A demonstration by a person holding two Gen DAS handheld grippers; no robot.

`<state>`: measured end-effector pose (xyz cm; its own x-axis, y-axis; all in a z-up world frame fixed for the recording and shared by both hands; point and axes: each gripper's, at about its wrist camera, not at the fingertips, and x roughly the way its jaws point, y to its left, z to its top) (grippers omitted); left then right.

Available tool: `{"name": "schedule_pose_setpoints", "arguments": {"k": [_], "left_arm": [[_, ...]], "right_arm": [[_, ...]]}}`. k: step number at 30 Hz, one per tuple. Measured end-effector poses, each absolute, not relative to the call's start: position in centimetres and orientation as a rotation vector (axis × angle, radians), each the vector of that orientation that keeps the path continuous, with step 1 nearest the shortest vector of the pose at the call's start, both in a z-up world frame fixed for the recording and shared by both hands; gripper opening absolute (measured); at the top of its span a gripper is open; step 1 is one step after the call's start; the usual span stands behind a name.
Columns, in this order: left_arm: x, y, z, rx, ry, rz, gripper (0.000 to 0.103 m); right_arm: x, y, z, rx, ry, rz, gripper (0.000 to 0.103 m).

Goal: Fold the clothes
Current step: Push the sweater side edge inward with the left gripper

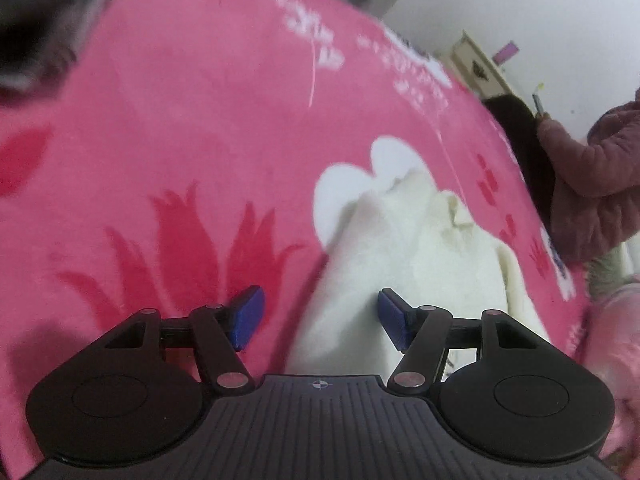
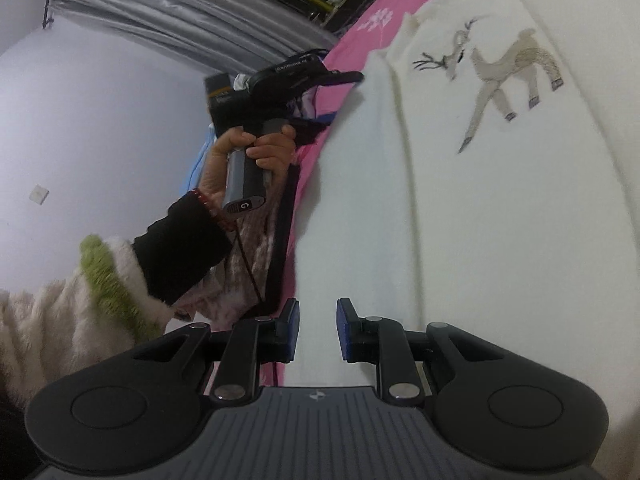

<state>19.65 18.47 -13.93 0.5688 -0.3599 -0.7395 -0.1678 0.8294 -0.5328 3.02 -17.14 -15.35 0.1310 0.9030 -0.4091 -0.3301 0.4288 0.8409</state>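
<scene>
Your left gripper (image 1: 318,318) and right gripper (image 2: 318,330) both gape, holding nothing. Your white deer sweater (image 2: 460,208) lies on the pink blanket (image 1: 180,128), reaching its edge.

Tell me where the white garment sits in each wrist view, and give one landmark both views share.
Left wrist view: the white garment lies lower centre-right, running from the white heart print down between the open left tool.
Right wrist view: it fills the right half, deer embroidery at upper right, ahead of the open right tool.
Shared landmark: the pink blanket beneath it.
</scene>
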Motion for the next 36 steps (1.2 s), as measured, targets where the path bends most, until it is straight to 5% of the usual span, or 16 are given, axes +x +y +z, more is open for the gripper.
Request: {"name": "schedule_pose_setpoints", "arguments": {"k": [4, 8, 10, 15, 19, 24, 26, 31, 34, 36], "left_arm": [[20.9, 19.6, -15.0, -0.658, 0.972, -0.220, 0.063], [20.6, 18.3, -14.7, -0.587, 0.951, -0.291, 0.025], [20.2, 17.2, -13.8, -0.529, 0.917, -0.286, 0.015], [17.8, 15.4, -9.6, -0.395, 0.771, -0.171, 0.012], [19.3, 16.4, -13.1, -0.233, 0.827, 0.042, 0.000], [19.6, 20.6, -13.4, -0.496, 0.807, 0.080, 0.005], [20.1, 20.8, -12.6, -0.530, 0.801, 0.031, 0.033], [23.6, 19.2, -13.3, -0.599, 0.907, -0.132, 0.060], [25.3, 17.3, -14.5, -0.517, 0.959, -0.118, 0.056], [25.9, 17.2, -14.5, -0.522, 0.961, -0.124, 0.046]], "right_arm": [[5.3, -16.3, -15.9, 0.671, 1.099, 1.034, 0.023], [7.1, -15.0, -16.4, 0.666, 1.112, 1.066, 0.023], [7.5, -15.5, -16.6, 0.666, 1.120, 1.071, 0.023], [8.6, -14.6, -17.2, 0.674, 1.137, 1.069, 0.023], [9.2, -13.3, -17.9, 0.683, 1.147, 1.064, 0.019], [8.5, -12.0, -18.1, 0.645, 1.136, 1.066, 0.019], [8.3, -11.5, -18.4, 0.650, 1.140, 1.058, 0.019], [8.0, -11.5, -18.8, 0.637, 1.147, 1.046, 0.024], [7.4, -12.2, -18.6, 0.605, 1.142, 1.045, 0.024], [7.0, -12.2, -18.5, 0.598, 1.143, 1.039, 0.024]]}}
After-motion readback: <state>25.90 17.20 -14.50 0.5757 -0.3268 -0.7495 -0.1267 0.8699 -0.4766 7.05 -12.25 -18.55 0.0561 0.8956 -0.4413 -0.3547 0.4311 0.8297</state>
